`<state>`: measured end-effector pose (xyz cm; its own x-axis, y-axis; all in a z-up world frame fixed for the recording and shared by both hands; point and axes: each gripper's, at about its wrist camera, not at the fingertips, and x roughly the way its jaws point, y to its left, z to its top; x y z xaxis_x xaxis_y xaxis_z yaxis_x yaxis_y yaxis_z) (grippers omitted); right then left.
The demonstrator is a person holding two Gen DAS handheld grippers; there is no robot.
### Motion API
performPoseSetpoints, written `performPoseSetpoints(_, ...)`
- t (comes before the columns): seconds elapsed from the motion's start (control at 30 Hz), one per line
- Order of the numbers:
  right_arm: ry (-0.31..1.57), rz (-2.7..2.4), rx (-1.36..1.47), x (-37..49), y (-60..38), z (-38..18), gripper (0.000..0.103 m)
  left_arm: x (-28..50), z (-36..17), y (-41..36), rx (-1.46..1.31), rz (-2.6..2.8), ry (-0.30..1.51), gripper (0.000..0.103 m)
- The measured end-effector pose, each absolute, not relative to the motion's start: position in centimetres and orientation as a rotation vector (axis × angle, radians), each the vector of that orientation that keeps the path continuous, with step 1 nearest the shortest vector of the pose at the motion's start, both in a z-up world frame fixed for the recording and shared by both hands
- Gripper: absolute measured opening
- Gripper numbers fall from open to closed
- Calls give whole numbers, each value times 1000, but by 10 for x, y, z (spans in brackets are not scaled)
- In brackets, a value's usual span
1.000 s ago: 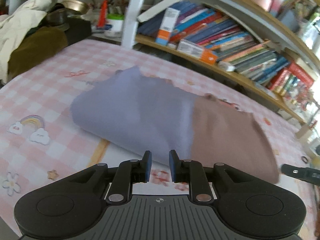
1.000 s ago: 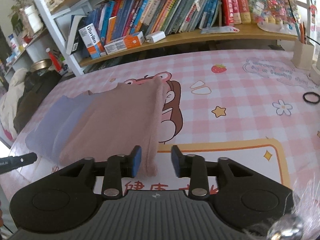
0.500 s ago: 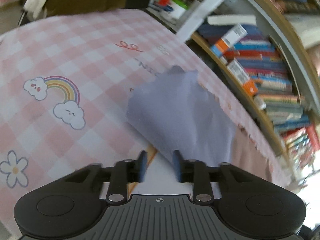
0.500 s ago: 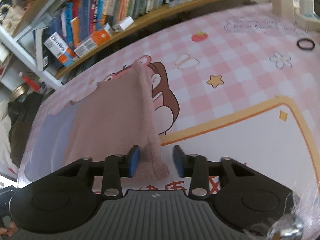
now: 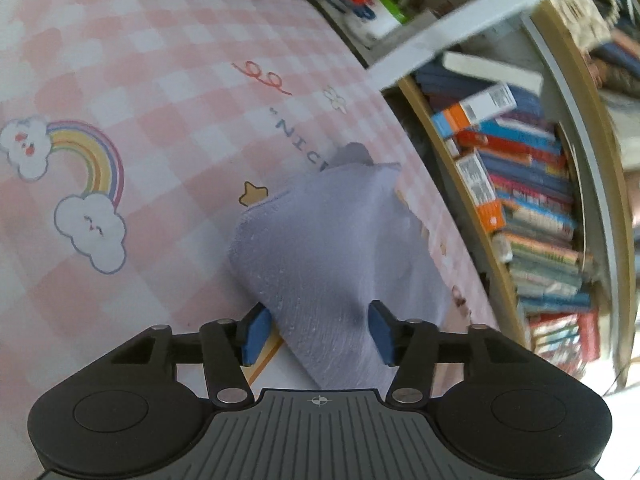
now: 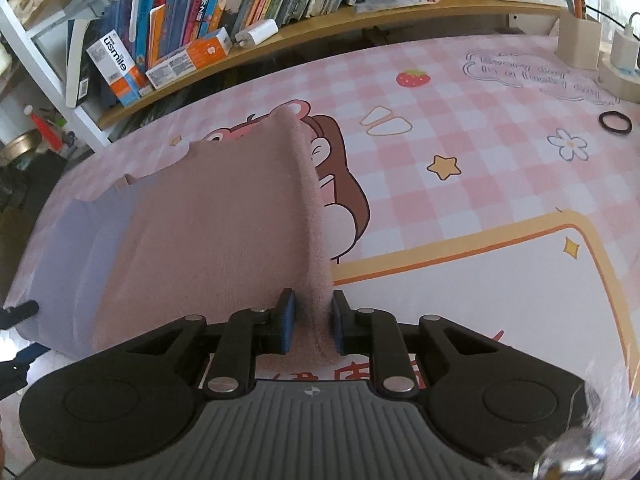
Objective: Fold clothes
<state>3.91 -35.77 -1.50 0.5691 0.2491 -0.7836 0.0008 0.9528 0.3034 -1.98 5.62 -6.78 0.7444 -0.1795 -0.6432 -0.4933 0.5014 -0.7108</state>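
A soft garment lies on the pink checked table cover (image 6: 480,184); one half is lavender (image 5: 328,240), the other dusty pink (image 6: 224,216). In the left wrist view my left gripper (image 5: 318,332) sits low over the lavender corner. Its jaws are opening, and the cloth lies loosely between the blue pads (image 5: 256,330). In the right wrist view my right gripper (image 6: 312,322) is closing on the raised pink edge. That fold fills the narrow gap between its pads (image 6: 286,320). The lavender half (image 6: 72,256) shows at the far left there.
A bookshelf (image 6: 240,8) packed with books runs along the table's far side and also shows as the bookshelf (image 5: 520,184) on the right. A black hair tie (image 6: 615,122) and a wooden pen holder (image 6: 579,42) sit at the far right.
The left gripper rolled, dropped onto the lavender corner, and its jaws spread around the cloth. The right jaws narrowed onto the pink edge, which now stands up as a ridge.
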Motion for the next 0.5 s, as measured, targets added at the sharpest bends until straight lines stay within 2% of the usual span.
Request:
performPoseSetpoints(0.07,958,141,280,38,-355,-15,18,-20,-71,60,-1075,242,749,26)
performPoseSetpoints(0.13,960,137,272,37,-351,-14,18,-21,-75,66,-1088,256,751,11)
performPoseSetpoints(0.17,964,142,267,36,-348,-14,18,-23,-76,68,-1092,256,744,8)
performPoseSetpoints(0.33,1003,218,270,28,-327,-13,16,-34,-41,74,-834,262,651,7)
performPoseSetpoints(0.5,1031,345,230,11,-286,-13,16,-53,-45,119,-922,337,601,7)
